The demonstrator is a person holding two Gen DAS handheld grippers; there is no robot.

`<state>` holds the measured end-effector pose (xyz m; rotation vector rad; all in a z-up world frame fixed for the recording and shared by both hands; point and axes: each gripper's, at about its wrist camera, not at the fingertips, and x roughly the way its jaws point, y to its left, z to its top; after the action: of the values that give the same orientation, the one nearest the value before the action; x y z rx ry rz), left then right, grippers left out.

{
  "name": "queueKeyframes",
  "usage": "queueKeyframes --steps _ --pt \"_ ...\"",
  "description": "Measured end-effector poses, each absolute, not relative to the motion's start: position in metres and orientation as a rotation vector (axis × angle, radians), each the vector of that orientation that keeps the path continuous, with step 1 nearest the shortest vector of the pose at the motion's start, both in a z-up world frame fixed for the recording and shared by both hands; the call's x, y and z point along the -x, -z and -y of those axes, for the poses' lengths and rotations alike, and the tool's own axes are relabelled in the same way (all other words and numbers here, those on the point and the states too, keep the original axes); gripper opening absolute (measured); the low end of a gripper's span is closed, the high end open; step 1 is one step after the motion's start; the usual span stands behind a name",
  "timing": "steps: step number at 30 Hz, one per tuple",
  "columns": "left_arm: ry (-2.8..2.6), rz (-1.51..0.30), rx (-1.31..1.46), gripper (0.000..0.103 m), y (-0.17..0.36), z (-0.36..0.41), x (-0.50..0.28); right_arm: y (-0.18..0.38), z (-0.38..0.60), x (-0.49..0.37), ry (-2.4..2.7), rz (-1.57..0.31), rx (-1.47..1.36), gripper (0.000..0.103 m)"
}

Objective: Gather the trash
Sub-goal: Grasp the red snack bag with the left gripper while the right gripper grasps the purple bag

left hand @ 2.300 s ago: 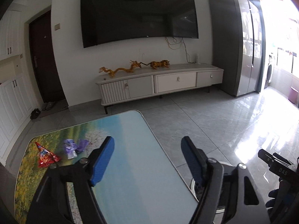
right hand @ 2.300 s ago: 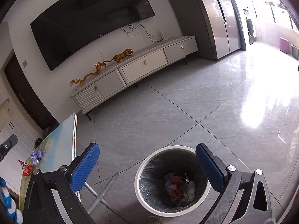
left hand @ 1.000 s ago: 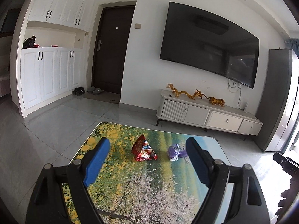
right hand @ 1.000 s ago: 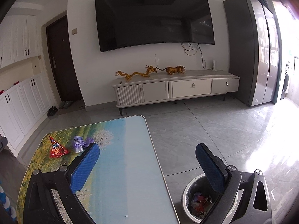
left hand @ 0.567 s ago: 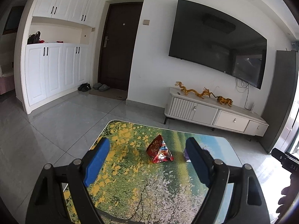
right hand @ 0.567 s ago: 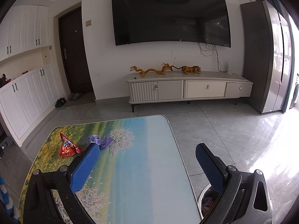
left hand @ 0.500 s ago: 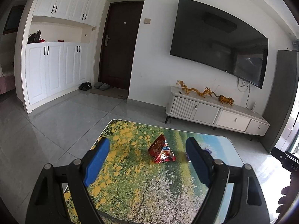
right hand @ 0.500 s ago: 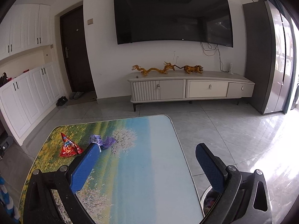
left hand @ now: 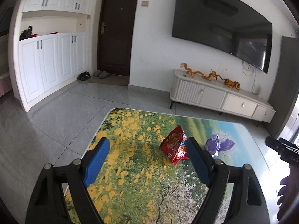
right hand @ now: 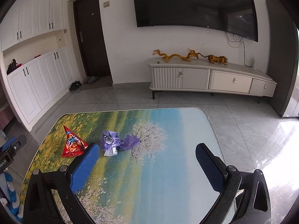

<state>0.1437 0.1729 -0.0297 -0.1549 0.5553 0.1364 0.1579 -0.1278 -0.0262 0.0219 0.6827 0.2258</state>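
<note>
A red snack wrapper (left hand: 174,146) lies on the landscape-print table (left hand: 130,196), with a crumpled purple wrapper (left hand: 217,145) to its right. My left gripper (left hand: 147,161) is open and empty above the table, its right finger just in front of the red wrapper. In the right wrist view the red wrapper (right hand: 73,143) and purple wrapper (right hand: 116,143) lie beyond the left finger of my right gripper (right hand: 147,165), which is open and empty over the table (right hand: 168,168). The bin is out of view.
A white TV cabinet (right hand: 209,80) with gold dragon figures stands against the far wall under a large TV (right hand: 194,5). White cupboards (left hand: 46,61) and a dark door (left hand: 115,31) are at the left. A grey tall cabinet (right hand: 280,56) is at the right. Tiled floor surrounds the table.
Both grippers have swung left from the bin toward the table's wrapper end. The bin has left the right wrist view. The left gripper has come nearer the red wrapper. Both stay open.
</note>
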Motion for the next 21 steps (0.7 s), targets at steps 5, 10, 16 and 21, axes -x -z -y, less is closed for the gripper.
queueKeyframes --steps 5,10,16,21 --pt "-0.05 -0.621 0.133 0.083 0.046 -0.157 -0.188 0.055 0.103 -0.191 -0.302 -0.732 -0.033 0.103" --pt "-0.018 -0.687 0.111 0.083 0.07 -0.142 -0.241 0.08 0.087 -0.221 -0.341 -0.77 -0.083 0.103" --pt "-0.056 -0.746 0.124 0.083 0.096 -0.145 -0.281 0.098 0.072 -0.248 -0.368 -0.799 -0.101 0.103" --pt "-0.066 -0.774 0.105 0.081 0.107 -0.146 -0.284 0.107 0.064 -0.254 -0.381 -0.826 -0.095 0.103"
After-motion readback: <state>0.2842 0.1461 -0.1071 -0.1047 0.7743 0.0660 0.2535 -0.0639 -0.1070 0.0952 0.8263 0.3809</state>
